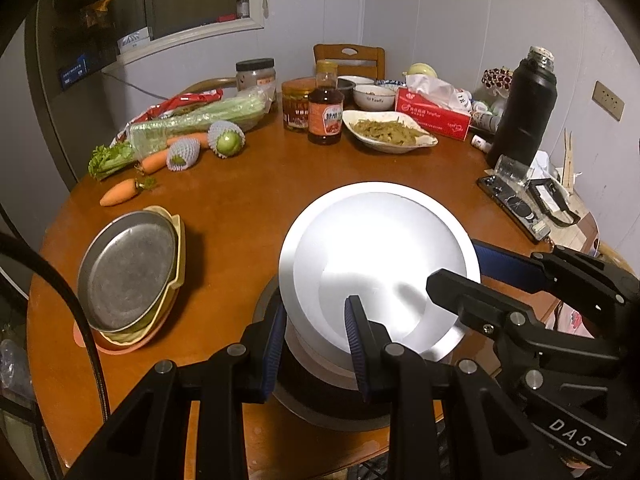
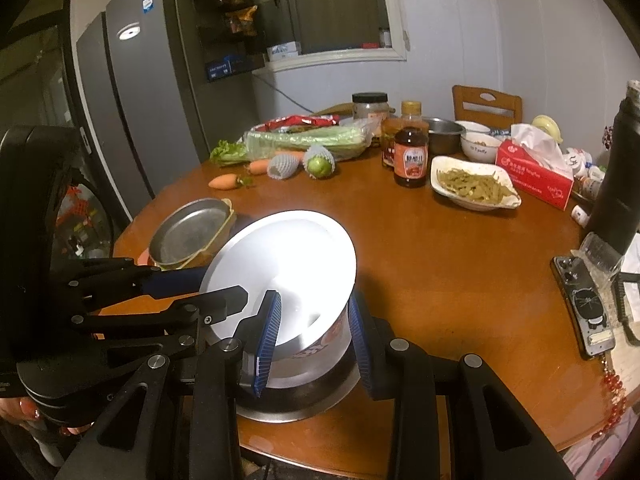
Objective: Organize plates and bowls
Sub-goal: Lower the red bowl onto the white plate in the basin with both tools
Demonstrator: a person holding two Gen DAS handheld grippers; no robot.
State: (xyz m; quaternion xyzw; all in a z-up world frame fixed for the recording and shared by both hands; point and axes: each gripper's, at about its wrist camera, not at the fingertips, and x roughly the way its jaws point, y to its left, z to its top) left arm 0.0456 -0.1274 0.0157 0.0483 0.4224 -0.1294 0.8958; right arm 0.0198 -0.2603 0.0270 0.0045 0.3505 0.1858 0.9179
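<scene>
A white plate (image 1: 380, 256) (image 2: 288, 256) sits tilted on a printed bowl (image 2: 334, 334), which stands in a shallow metal dish (image 1: 320, 412) (image 2: 288, 408) close to the near edge of the round wooden worktop (image 1: 248, 200) (image 2: 440, 260).

The left gripper (image 1: 315, 344) has its jaws parted across the plate's near rim, one pad lying over the plate's face and the other beside the bowl below. The right gripper (image 2: 314, 344) straddles the plate and bowl in the same way. In neither case can I tell whether the pads actually press on anything.

Bare wood lies open beyond the plate, out to a dish of green food (image 1: 388, 132) (image 2: 472, 188) and a sauce bottle (image 1: 326, 108) (image 2: 410, 152). Left of the plate, a stack of trays (image 1: 128, 272) (image 2: 188, 232) topped by a metal pan sits near the worktop's left edge, with a clear strip between it and the plate. A phone (image 1: 512, 204) (image 2: 580, 304) lies at the right edge beside a black flask (image 1: 524, 108).

The right wrist view alone shows the print on the bowl, a grey fridge (image 2: 132, 120) standing close to the worktop's left side, and fingers (image 2: 28, 406) with red nails on the left tool. The left wrist view alone shows the flask's silver neck and a wall socket (image 1: 608, 100).
</scene>
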